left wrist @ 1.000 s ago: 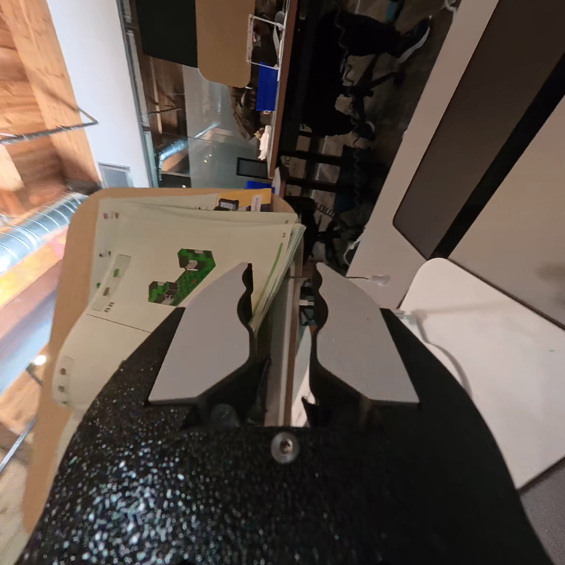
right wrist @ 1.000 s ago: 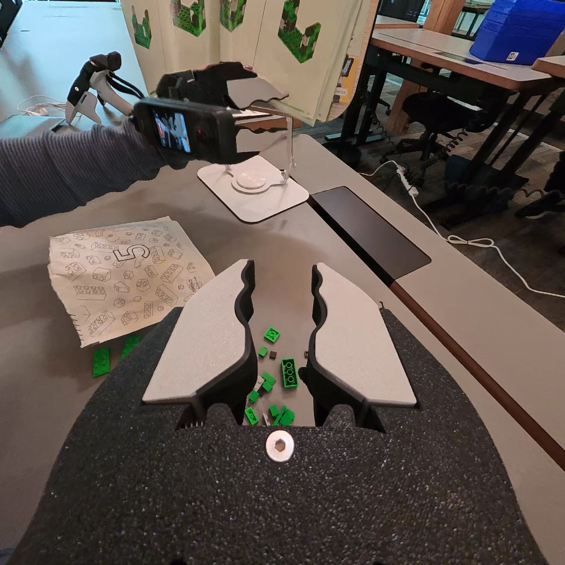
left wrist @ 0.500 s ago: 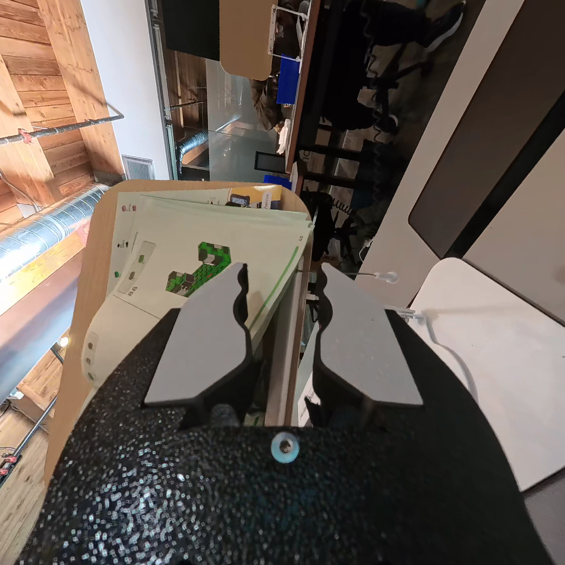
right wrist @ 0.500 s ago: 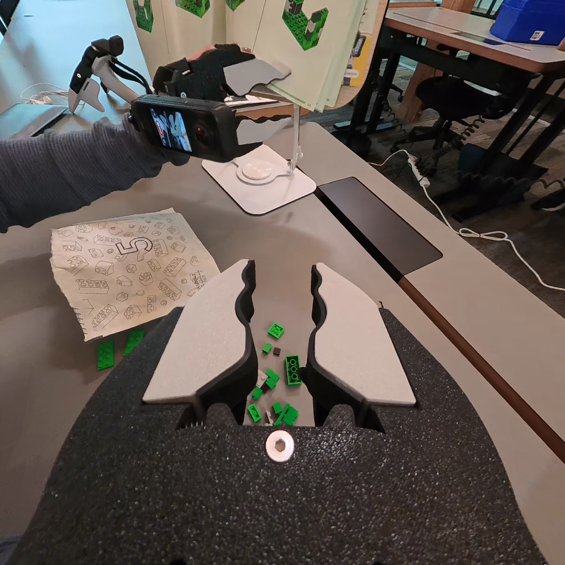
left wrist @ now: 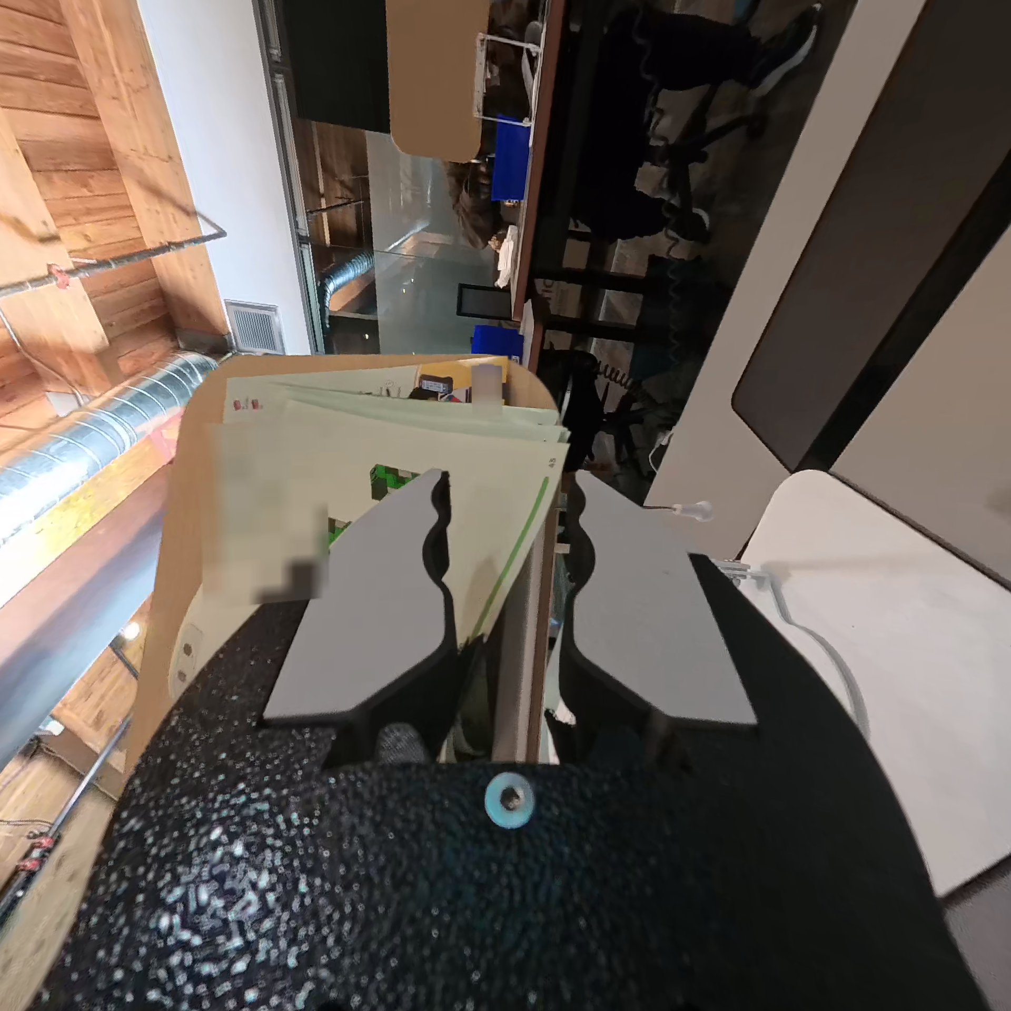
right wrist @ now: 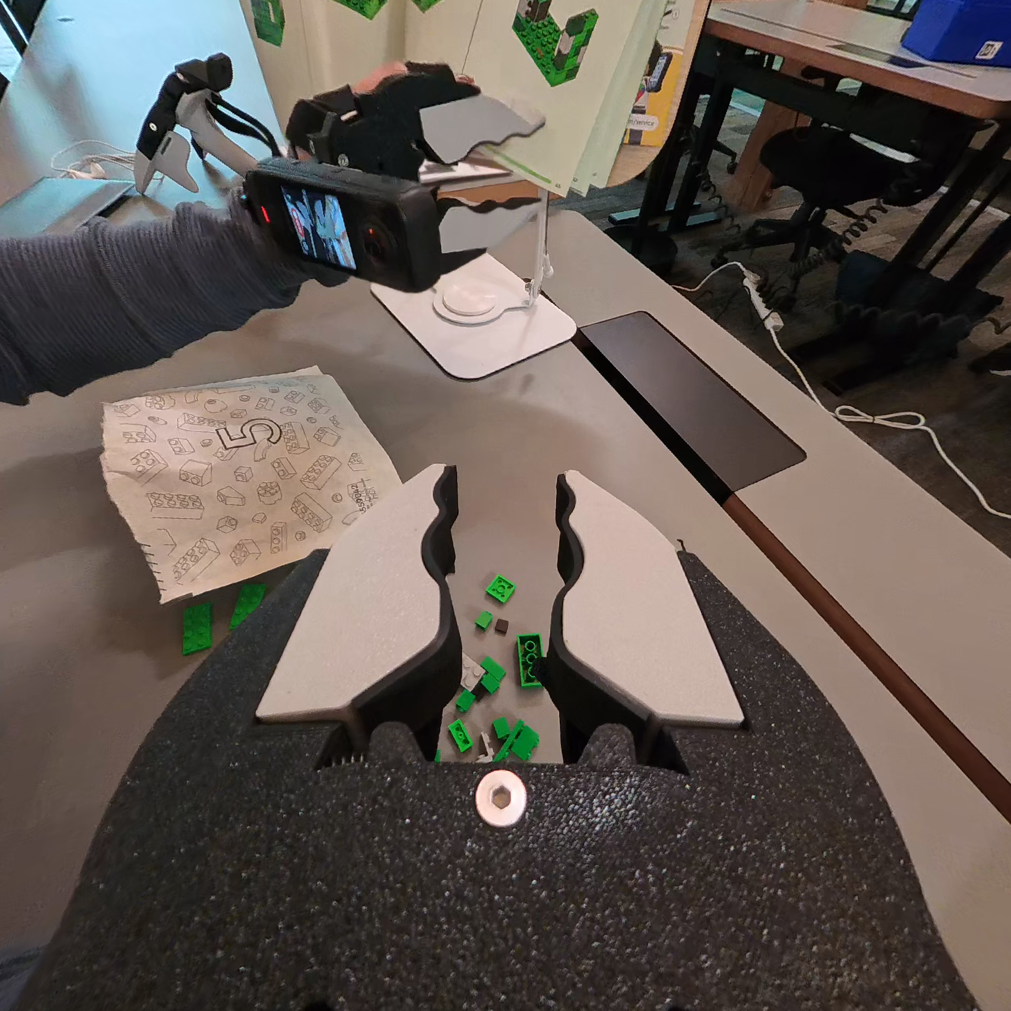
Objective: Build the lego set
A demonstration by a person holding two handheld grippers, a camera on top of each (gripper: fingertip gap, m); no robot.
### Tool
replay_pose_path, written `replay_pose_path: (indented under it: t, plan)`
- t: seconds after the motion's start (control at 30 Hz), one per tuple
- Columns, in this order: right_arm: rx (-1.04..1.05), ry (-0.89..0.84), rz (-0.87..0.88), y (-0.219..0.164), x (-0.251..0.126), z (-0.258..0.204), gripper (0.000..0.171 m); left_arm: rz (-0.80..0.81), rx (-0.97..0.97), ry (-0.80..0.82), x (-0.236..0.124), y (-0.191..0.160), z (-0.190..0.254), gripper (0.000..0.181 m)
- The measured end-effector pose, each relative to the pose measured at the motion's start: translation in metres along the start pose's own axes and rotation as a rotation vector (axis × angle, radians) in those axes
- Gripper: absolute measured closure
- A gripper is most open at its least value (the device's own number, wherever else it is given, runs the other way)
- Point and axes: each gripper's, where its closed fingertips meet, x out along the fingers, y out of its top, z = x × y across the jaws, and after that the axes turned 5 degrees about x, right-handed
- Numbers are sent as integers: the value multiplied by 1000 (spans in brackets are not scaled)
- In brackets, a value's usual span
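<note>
The instruction booklet stands open on a wooden stand. It also shows at the top of the right wrist view. My left gripper is rolled on its side and open. The lower corner of a page lies between its jaws, with no grip. From the right wrist view the left gripper hangs high over the table. My right gripper is open and empty above loose green lego pieces. Among them are a small square plate and a long brick.
An opened paper bag lies on the grey table, with two green plates at its near edge. The stand's white base sits behind. A black inlay panel lies right of it. Another gripper tool rests at the back left. Some 30 cm of space lies between my two pairs of fingers. My right gripper is the nearer one to the small square plate: about 20 cm, against 30 cm.
My left gripper has moved in toward the booklet, so the page corner now sits between its jaws. My right gripper stays open over the green pieces, almost still.
</note>
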Motion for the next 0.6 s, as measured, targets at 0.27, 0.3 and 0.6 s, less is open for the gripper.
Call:
replay_pose_path:
  t: [0.27,0.3,0.6]
  plan:
    - [5,9,-9,-2,1,-1,138,-15,-1,-84,5,-6,3,164]
    - [5,11,-10,-2,1,-1,138,-18,5,-83,5,-6,3,161]
    - [6,16,-13,-3,1,-2,138,-79,87,-122,13,-11,13,159]
